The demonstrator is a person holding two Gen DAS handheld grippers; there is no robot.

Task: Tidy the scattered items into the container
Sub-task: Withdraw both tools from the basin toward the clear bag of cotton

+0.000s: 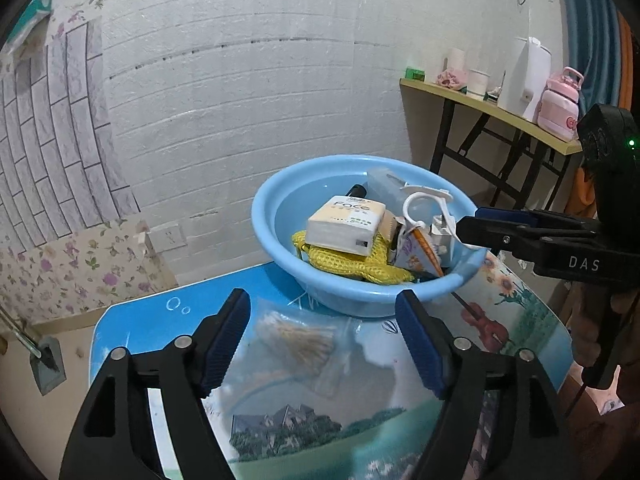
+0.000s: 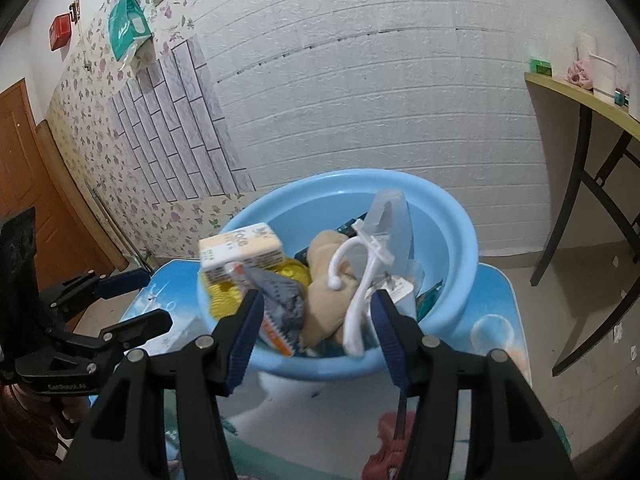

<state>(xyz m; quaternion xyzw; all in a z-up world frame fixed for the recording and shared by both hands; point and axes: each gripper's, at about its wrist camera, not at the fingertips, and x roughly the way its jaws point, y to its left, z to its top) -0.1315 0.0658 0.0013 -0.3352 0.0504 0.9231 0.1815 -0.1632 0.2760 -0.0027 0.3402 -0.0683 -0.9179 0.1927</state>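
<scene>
A blue basin [image 1: 276, 184] stands at the far side of the small picture-printed table [image 1: 132, 328]. It holds a tissue pack [image 1: 348, 224], a yellow mesh cloth [image 1: 352, 268], a printed sachet [image 1: 416, 256] and a white plastic hook [image 1: 420, 200]. A clear bag of cotton swabs [image 1: 304, 344] lies on the table in front of the basin, between the fingers of my open left gripper [image 1: 322, 298], with neither pad touching it. My right gripper [image 2: 318, 296] hovers open over the basin's [image 2: 460, 216] near rim. The white hook [image 2: 360, 280] stands between its fingers, close to the right pad, its lower end blurred.
A white brick wall rises just behind the table. A wooden side table [image 1: 480, 100] at the right carries a pink bottle [image 1: 560, 104], cups and a white appliance. Floor shows past the table's left edge. A brown door [image 2: 24, 184] is at the far left.
</scene>
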